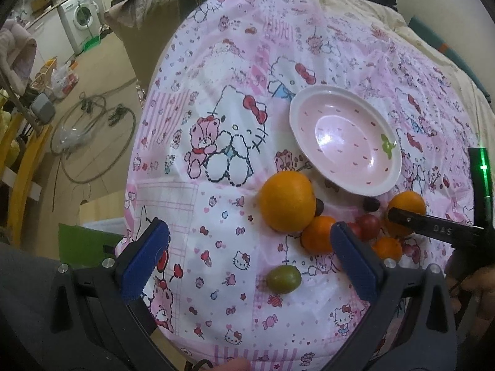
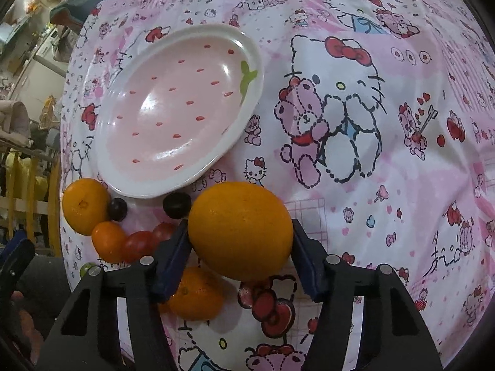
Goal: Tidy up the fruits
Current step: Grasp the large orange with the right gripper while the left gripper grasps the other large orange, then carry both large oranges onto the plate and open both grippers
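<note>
Closing the right claw (image 2: 239, 247) squarely across the big orange (image 2: 240, 230), just below the empty plate (image 2: 198, 171), pads look touching, should prevent rolling; left claw (image 1: 247, 247) hangs released.

My right claw (image 2: 239, 247) straddles the large orange (image 2: 240, 230) on the cloth-covered table (image 2: 402, 185). Just behind it lies the plate (image 2: 130, 182). To its left cluster the mandarins (image 2: 85, 205), tomatoes (image 2: 139, 244) and grapes (image 2: 177, 205); the olive (image 1: 283, 279) sits apart, nearer me.
</note>
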